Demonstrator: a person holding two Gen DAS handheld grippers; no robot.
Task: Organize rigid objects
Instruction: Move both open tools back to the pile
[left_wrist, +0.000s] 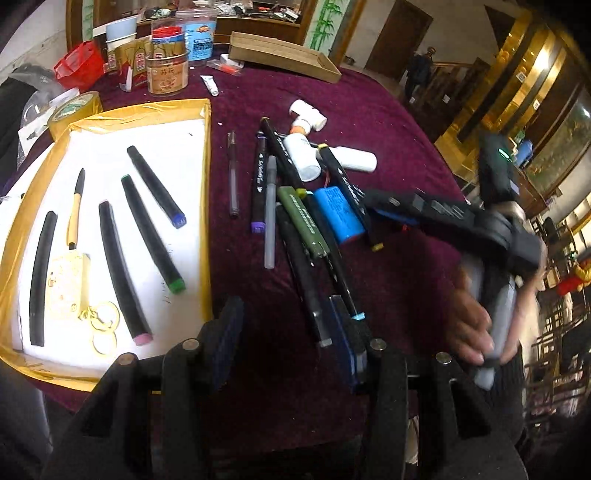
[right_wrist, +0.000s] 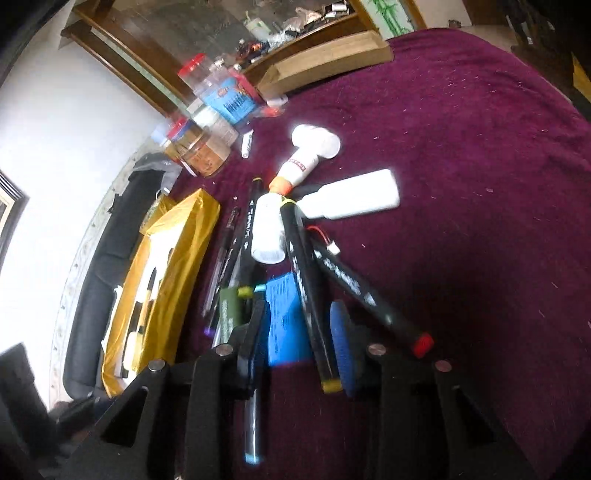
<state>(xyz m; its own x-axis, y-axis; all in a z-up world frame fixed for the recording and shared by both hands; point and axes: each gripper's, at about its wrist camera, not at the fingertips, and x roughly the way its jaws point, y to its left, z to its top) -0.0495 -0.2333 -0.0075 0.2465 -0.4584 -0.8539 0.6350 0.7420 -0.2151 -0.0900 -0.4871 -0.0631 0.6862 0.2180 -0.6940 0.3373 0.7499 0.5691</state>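
A gold-edged tray (left_wrist: 147, 110) with a white lining holds several black markers (left_wrist: 155, 184), a gold pen and a keychain (left_wrist: 70, 280). To its right a loose pile lies on the maroon cloth: markers, a grey pen (left_wrist: 270, 214), white bottles (left_wrist: 303, 155) and a blue battery pack (left_wrist: 340, 214). My left gripper (left_wrist: 286, 339) hangs open over the cloth at the pile's near end, holding nothing. My right gripper (right_wrist: 299, 338) straddles the battery pack (right_wrist: 286, 317) and a yellow-capped marker (right_wrist: 310, 295). Its pads stand apart and I see no squeeze.
Jars (left_wrist: 166, 70), a tape roll (left_wrist: 74, 110), a red bag (left_wrist: 79, 64) and a cardboard box lid (left_wrist: 284, 55) crowd the table's far side. A red-capped marker (right_wrist: 369, 299) lies right of the right gripper. Bare cloth stretches to the right.
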